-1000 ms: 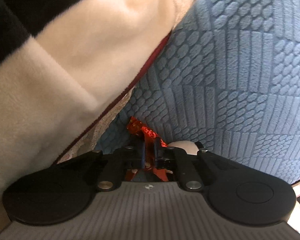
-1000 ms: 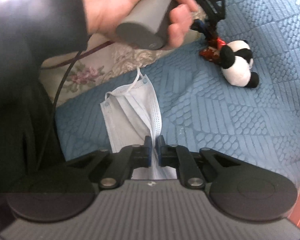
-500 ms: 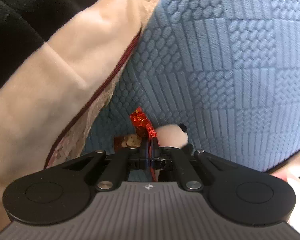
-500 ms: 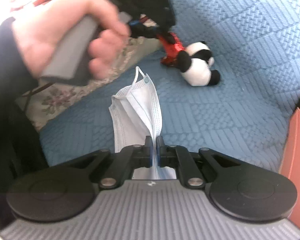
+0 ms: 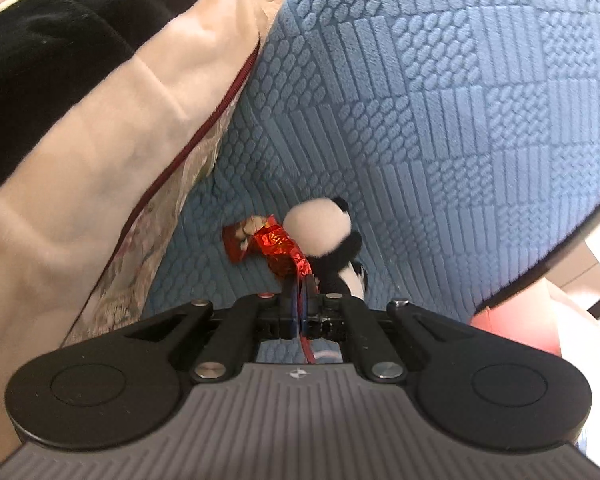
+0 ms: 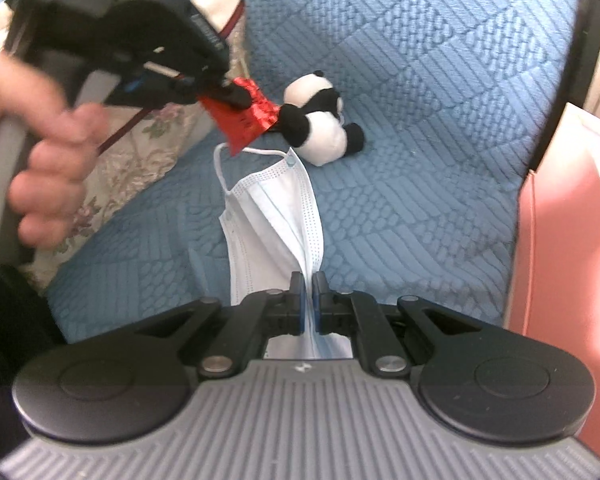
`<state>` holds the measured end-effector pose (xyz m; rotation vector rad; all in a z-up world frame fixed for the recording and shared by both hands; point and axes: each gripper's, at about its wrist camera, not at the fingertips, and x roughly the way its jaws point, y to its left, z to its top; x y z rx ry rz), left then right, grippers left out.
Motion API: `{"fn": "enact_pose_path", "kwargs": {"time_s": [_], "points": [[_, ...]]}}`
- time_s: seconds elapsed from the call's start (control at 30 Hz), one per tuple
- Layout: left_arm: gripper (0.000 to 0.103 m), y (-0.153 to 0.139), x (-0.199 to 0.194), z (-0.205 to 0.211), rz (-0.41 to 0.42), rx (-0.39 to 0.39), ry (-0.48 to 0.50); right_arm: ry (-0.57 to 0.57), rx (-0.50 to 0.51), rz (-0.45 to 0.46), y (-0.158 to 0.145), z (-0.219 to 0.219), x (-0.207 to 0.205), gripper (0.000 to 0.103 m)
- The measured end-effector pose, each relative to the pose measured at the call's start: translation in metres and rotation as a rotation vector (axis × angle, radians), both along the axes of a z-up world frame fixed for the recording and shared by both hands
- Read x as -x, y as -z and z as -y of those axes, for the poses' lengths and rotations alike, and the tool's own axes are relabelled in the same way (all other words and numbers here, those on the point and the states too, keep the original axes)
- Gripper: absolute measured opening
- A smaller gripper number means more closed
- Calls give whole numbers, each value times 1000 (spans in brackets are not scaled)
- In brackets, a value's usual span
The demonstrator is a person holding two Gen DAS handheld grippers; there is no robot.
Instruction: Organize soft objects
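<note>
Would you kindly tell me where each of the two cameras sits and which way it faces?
Left wrist: sits on the left tool, looking down along its fingers at the red foil item it pinches, the panda toy and the blue quilt; only the tool shows.
Right wrist: sits on the right tool, looking down at the face mask it pinches; the person's left hand shows, holding the left tool.
Shared: panda toy, red foil item, blue quilt.
</note>
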<state>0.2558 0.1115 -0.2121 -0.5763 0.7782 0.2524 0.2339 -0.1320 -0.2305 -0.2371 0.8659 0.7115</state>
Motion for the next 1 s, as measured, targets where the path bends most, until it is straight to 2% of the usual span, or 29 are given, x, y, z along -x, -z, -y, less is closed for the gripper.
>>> {"fn": "enact_pose_path", "kwargs": {"time_s": [0.2, 0.6, 0.83, 0.97, 1.0], "points": [[2, 1, 20, 16, -5, -42, 50, 65, 9, 7, -3, 8, 8, 8], [3, 0, 63, 39, -26, -26, 114, 159, 13, 0, -2, 16, 16, 8], [3, 18, 77, 52, -100, 1, 141, 184, -3, 5, 0, 17, 9, 8], [4, 33, 67, 66, -165, -18, 232, 171, 0, -11, 8, 9, 5, 8], [9, 36, 64, 70, -186, -32, 249, 172, 8, -13, 10, 7, 3, 8]]}}
